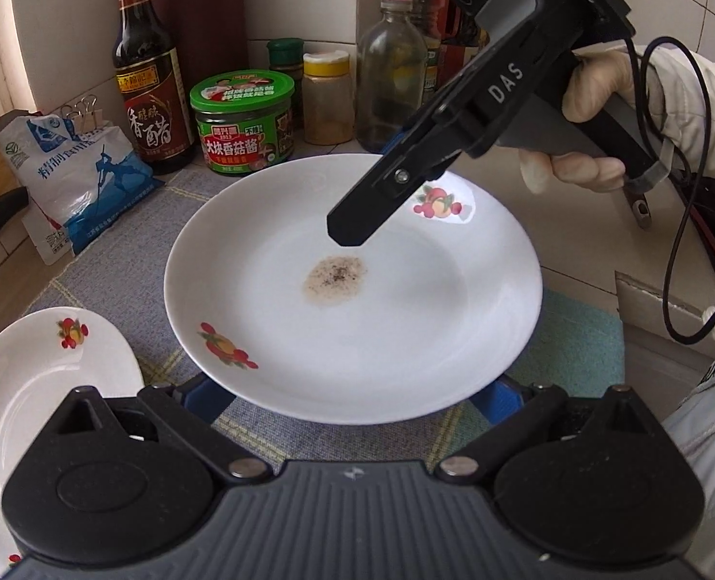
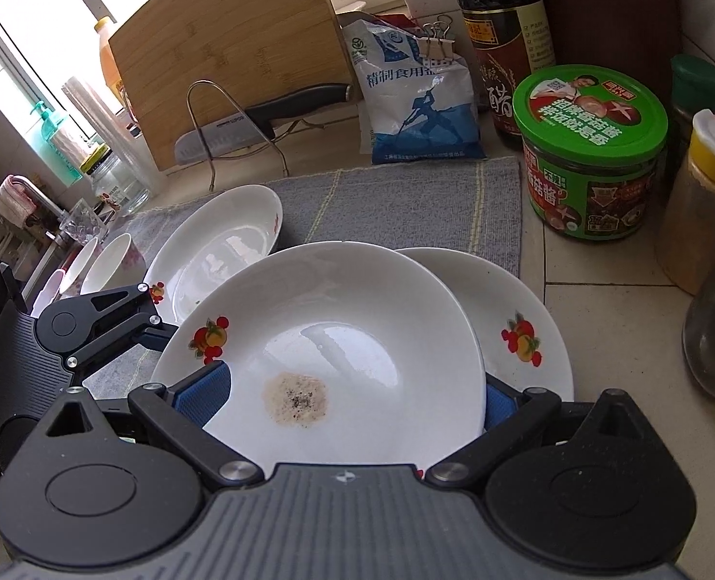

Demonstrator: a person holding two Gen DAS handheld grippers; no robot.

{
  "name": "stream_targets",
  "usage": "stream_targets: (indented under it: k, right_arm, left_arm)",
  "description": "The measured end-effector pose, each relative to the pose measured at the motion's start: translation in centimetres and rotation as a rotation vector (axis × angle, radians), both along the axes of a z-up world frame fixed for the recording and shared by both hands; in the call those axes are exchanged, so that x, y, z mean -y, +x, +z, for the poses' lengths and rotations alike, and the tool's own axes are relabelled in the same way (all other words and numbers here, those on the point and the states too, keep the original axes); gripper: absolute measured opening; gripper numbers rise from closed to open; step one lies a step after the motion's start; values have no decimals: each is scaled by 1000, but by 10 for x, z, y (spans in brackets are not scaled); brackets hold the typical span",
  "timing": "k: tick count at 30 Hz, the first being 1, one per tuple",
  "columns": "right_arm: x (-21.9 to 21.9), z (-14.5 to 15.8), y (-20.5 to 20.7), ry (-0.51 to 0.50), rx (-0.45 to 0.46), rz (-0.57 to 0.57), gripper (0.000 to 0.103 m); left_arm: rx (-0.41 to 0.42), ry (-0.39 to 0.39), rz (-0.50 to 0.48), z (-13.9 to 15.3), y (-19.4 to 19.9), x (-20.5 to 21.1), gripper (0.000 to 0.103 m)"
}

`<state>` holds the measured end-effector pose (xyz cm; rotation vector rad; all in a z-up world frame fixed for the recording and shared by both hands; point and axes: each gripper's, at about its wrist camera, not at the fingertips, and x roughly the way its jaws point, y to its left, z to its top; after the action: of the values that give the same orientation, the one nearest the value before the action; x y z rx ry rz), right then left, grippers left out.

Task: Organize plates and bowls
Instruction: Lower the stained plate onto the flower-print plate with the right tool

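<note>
White plate [image 2: 338,319] | rim in right claw [image 2: 352,401] | overlaps second plate [image 2: 517,319]

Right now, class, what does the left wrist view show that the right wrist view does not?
Only the left wrist view: the gloved hand working the right hand-held gripper.
Only the right: cutting board, knife, bowls, a plate under the stained one.
Both: stained plate, green jar, salt bag, vinegar bottle.
</note>
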<state>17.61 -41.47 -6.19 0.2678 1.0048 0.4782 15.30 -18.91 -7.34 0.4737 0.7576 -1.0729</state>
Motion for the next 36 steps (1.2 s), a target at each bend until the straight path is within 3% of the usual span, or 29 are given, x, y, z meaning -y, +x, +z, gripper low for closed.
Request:
stream_targets:
  k: [36]
  right_arm:
    - [15, -17, 4, -14, -3, -19, 103]
  left_arm:
    - [-4, 52, 3, -9, 14, 20, 100]
